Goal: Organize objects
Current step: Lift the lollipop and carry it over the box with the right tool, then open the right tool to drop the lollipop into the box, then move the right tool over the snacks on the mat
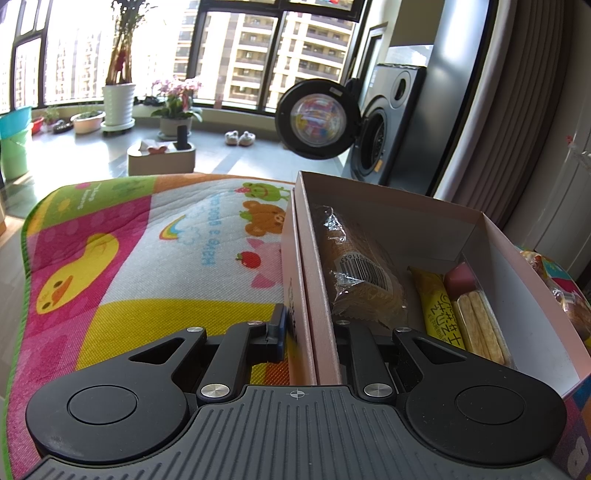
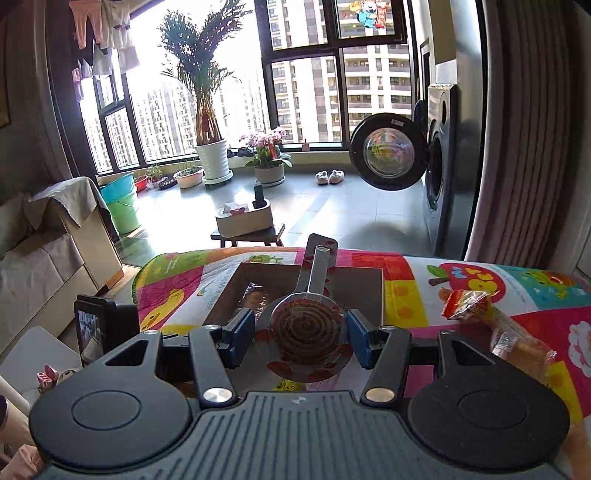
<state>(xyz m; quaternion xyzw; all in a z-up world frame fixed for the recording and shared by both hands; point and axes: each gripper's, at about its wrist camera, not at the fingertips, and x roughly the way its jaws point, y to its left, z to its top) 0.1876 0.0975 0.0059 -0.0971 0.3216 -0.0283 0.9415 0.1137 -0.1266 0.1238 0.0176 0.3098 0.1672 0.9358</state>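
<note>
A home, on a glazed high-rise balcony: a grey front-loading washing machine point(image 1: 384, 125) with its round door open, potted pink orchids point(image 2: 266, 155), fluffy white slippers point(image 2: 328, 177), laundry hanging overhead point(image 2: 107, 33), apartment towers outside.

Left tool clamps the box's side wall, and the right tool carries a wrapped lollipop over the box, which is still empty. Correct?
Not quite: the box is not empty. The left wrist view shows a wrapped bun, a yellow snack bar and a cracker pack inside. The rest holds: the left tool clamps the wall, and the right tool holds the lollipop above it.
</note>
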